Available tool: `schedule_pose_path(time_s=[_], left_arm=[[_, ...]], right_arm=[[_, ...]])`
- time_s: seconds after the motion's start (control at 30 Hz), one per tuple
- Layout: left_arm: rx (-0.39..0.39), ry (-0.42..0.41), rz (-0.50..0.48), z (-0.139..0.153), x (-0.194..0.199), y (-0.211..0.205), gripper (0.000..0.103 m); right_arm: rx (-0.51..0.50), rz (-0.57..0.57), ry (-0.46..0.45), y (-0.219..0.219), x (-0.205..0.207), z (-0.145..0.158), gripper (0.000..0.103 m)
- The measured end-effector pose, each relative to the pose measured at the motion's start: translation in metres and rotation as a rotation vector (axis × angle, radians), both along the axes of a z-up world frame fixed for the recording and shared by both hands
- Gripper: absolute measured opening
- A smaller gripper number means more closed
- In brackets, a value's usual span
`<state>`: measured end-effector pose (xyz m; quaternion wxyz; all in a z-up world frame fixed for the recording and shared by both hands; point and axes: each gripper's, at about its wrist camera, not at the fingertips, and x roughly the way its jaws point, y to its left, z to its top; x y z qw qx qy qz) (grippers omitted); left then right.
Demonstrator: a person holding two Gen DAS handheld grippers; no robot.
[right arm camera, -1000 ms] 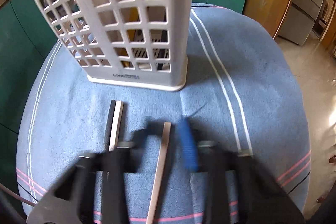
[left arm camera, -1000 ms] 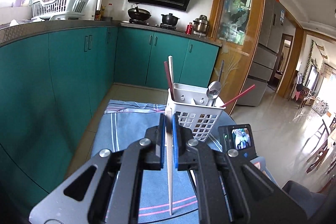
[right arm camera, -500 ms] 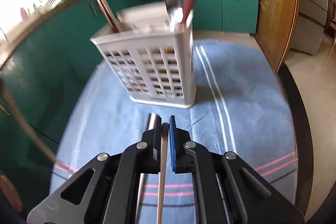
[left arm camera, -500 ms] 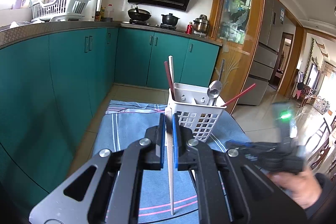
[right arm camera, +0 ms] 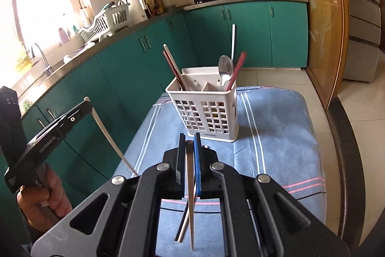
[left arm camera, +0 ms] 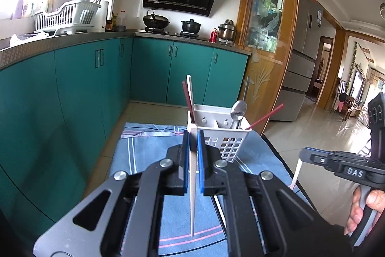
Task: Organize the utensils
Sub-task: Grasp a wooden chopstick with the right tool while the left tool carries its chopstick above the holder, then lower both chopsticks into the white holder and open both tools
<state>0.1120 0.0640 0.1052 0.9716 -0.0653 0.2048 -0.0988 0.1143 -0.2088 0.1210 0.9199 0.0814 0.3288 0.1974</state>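
Both tongs are loaded right now. My left tongs (left arm camera: 193, 143) are pinching a white chopstick (left arm camera: 192, 196) between the blue pads, hanging point-down over the blue striped cloth (left arm camera: 144, 160). My right tongs (right arm camera: 190, 143) are clamped on a second pale chopstick (right arm camera: 191, 208), also point-down.

The white utensil caddy (right arm camera: 204, 110) sits at 12 o'clock from both tongs, upright on the cloth, toward the far end of the counter. It already holds a spoon (right arm camera: 225, 69), reddish chopsticks (right arm camera: 237, 70) and a pale one in the left slot. Another dark-and-white chopstick (right arm camera: 182, 225) lies flat on the cloth right under my right tongs.

Room-wise: the teal cabinets (left arm camera: 72, 100) run close along the 9 o'clock side. The counter's dark edge (right arm camera: 341, 148) curves past at 3 o'clock in the right view, with open tiled floor (right arm camera: 361, 124) beyond. The cloth between the tongs and the caddy is bare
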Motion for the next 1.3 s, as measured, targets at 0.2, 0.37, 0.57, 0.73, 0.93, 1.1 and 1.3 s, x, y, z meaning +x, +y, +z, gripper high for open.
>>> schedule_pose_path(time_s=[0.2, 0.37, 0.57, 0.73, 0.93, 1.1, 1.3], left_arm=[[0.012, -0.006, -0.008, 0.031, 0.011, -0.008, 0.006], [0.039, -0.039, -0.026, 0.069, 0.029, -0.026, 0.006], [0.030, -0.044, -0.054, 0.120, 0.066, -0.040, 0.006], [0.030, -0.085, -0.040, 0.163, 0.093, -0.047, 0.006], [0.015, -0.150, -0.014, 0.191, 0.128, -0.055, 0.006], [0.015, -0.144, 0.006, 0.167, 0.162, -0.064, 0.006], [0.006, -0.112, 0.038, 0.094, 0.197, -0.063, 0.006]], right_arm=[[0.027, 0.007, -0.041, -0.008, -0.003, 0.029, 0.007], [0.023, 0.014, -0.111, -0.003, 0.009, 0.072, 0.007], [0.002, -0.011, -0.192, 0.001, 0.045, 0.130, 0.007], [0.008, -0.039, -0.240, -0.002, 0.075, 0.165, 0.007], [0.013, -0.089, -0.284, -0.006, 0.110, 0.184, 0.007], [0.007, -0.117, -0.287, -0.002, 0.141, 0.159, 0.007], [-0.015, -0.126, -0.275, 0.009, 0.165, 0.103, 0.007]])
